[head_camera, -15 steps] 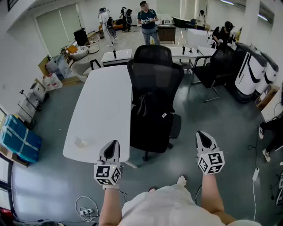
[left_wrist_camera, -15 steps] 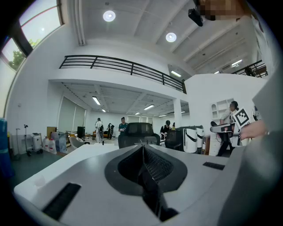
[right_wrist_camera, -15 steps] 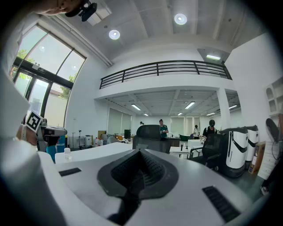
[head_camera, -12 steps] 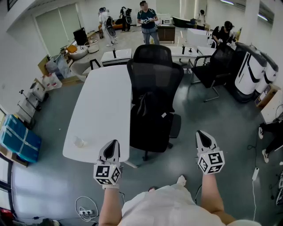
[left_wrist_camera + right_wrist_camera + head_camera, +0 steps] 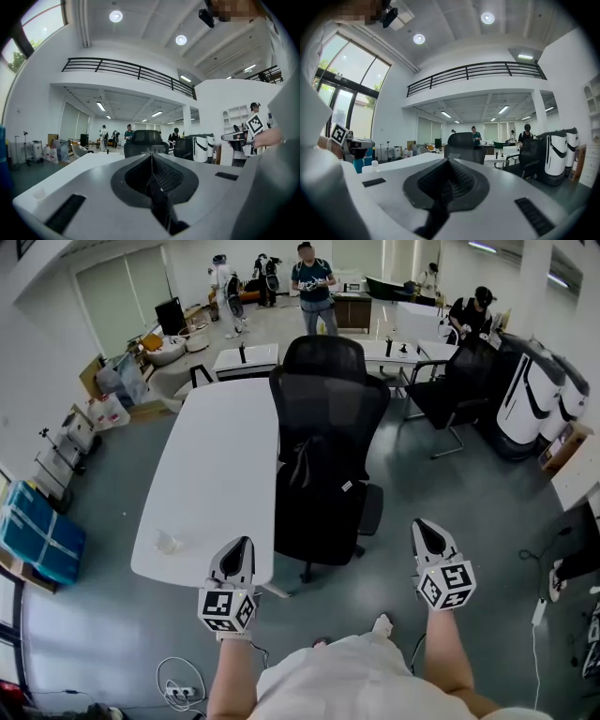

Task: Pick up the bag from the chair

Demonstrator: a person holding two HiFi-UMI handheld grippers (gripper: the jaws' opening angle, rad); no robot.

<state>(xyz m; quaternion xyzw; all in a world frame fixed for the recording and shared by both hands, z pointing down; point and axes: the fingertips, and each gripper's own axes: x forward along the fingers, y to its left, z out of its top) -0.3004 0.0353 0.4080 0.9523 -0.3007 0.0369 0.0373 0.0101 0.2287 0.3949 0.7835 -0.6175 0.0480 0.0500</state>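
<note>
A black office chair (image 5: 328, 399) stands with its back toward me beside a white table (image 5: 216, 465). A black bag (image 5: 314, 498) with a small white tag hangs over the chair's back, down to the seat. My left gripper (image 5: 244, 544) is shut and empty, held low over the table's near corner, left of the chair. My right gripper (image 5: 423, 525) is also shut and empty, over the grey floor to the chair's right. Both are well short of the bag. The chair (image 5: 145, 139) shows far ahead past the shut jaws in the left gripper view, and likewise the chair (image 5: 461, 142) in the right gripper view.
A small clear object (image 5: 169, 542) lies on the table's near end. A second black chair (image 5: 459, 381) and white-and-black machines (image 5: 539, 395) stand to the right. A blue box (image 5: 42, 535) sits at the left; cables (image 5: 183, 681) lie by my feet. People (image 5: 314, 277) stand at the back.
</note>
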